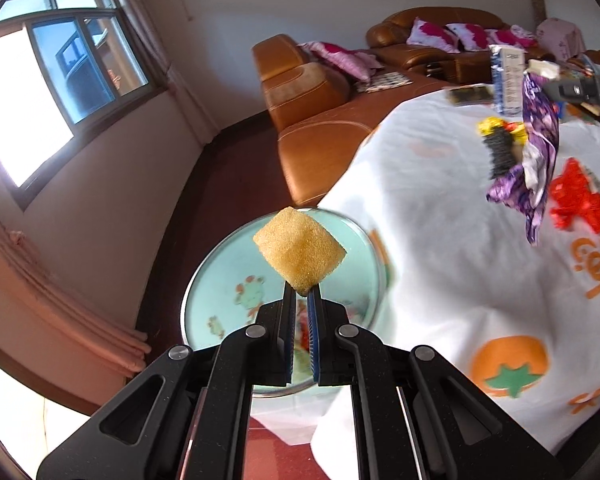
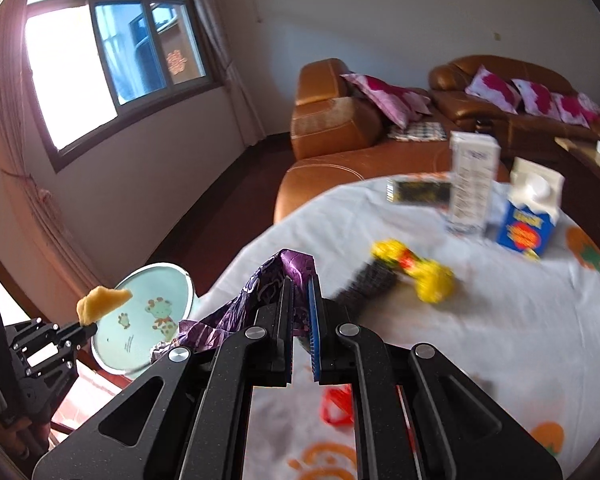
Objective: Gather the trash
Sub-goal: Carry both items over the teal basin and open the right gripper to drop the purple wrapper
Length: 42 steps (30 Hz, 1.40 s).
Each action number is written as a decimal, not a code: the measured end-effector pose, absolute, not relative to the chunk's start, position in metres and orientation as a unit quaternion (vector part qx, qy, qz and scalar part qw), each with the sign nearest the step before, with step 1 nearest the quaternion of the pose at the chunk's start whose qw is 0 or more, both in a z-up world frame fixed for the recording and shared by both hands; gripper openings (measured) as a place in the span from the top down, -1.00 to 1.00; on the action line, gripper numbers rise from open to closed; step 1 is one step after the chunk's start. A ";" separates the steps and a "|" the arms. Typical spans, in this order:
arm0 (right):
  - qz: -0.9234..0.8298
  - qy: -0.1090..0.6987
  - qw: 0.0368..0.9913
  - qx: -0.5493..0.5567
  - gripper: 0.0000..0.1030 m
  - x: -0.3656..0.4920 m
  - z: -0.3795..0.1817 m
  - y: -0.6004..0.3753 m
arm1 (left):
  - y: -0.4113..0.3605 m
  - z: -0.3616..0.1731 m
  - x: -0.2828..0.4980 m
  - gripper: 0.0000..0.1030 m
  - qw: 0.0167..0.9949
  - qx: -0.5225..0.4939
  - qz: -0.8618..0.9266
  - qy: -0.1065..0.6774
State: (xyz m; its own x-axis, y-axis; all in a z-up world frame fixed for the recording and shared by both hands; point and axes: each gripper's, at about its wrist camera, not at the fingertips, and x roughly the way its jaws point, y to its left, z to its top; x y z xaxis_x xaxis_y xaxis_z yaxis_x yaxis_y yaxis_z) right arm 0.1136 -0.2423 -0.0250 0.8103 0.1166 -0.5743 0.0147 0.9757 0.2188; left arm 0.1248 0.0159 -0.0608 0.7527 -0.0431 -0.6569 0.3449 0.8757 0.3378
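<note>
Left gripper pinches a sponge over the basin; right gripper grips a wrapper off the table's edge for dumping

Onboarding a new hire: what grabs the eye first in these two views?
The yellow sponge pinched in the left gripper, held over the round pale-green tray beside the table. Then the crumpled purple wrapper clamped in the right gripper, above the white tablecloth with orange prints.

Open air above the round basin; cartons crowd the table's far side.
</note>
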 end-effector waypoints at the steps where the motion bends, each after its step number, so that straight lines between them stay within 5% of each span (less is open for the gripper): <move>1: 0.028 0.306 0.946 0.102 0.86 0.119 -0.025 -0.237 | 0.019 -0.063 0.128 0.89 0.909 0.230 -0.099 0.335; 42: 0.082 0.304 0.949 -0.021 0.86 0.204 -0.058 -0.102 | 0.065 -0.075 0.168 0.89 0.907 0.226 -0.033 0.354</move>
